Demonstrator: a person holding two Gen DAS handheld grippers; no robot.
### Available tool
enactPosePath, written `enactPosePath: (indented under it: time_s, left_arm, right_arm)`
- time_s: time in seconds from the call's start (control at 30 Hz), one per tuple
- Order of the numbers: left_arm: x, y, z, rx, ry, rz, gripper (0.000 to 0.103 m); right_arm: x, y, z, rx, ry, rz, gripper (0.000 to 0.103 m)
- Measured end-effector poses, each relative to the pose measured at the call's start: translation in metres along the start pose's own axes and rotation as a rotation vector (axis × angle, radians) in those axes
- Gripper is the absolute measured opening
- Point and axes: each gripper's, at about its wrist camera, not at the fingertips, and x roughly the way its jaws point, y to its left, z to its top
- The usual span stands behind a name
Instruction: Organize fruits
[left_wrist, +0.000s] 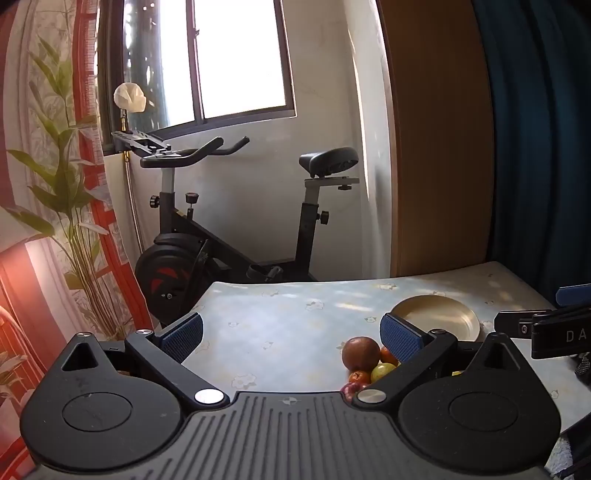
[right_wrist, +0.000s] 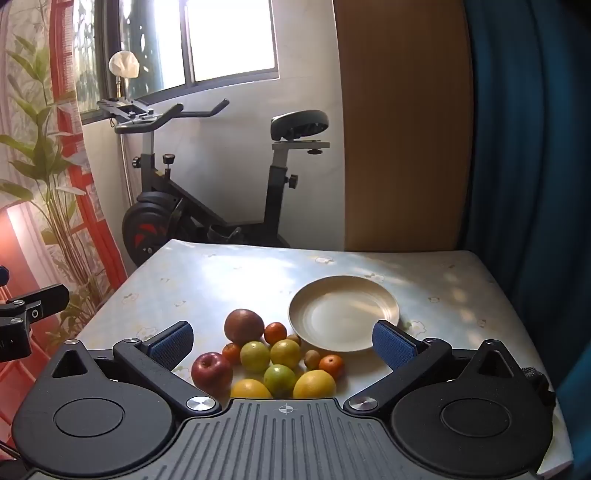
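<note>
Right wrist: right gripper (right_wrist: 282, 341) wide open, empty; fruit pile (right_wrist: 271, 360) beside plate (right_wrist: 343, 314); left gripper (left_wrist: 291, 334) likewise

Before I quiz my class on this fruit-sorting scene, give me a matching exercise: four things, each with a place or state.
Things:
1. plate
2. red apple
3. exercise bike
4. right gripper

Descriptions:
A. beyond the table's far edge
B. jaws wide, nothing held
C. empty, right of the fruit pile
D. left front of the pile

Pairs: 1-C, 2-D, 3-A, 4-B
</note>
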Motion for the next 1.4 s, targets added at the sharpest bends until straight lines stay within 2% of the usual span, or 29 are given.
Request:
enactPosePath:
  time_s: [0.3, 0.4, 1.4]
  left_arm:
    - [-0.007, 0.015, -0.001, -0.028, -0.018, 0.002, 0.103]
    - [-0.006, 0.000, 0.001, -0.024, -0.012, 0.022, 0.103]
    - [-0.008, -0.001, 0.000, -0.035, -0.032, 0.015, 0.103]
  right_arm:
    - [0.002, 0.001, -0.001, -0.002, 0.003, -0.008, 0.103]
    - [-0.001, 0.001, -0.003, 0.001, -0.001, -0.001, 0.103]
    - [0.000, -0.002, -0.001, -0.003, -0.005, -0.003, 0.103]
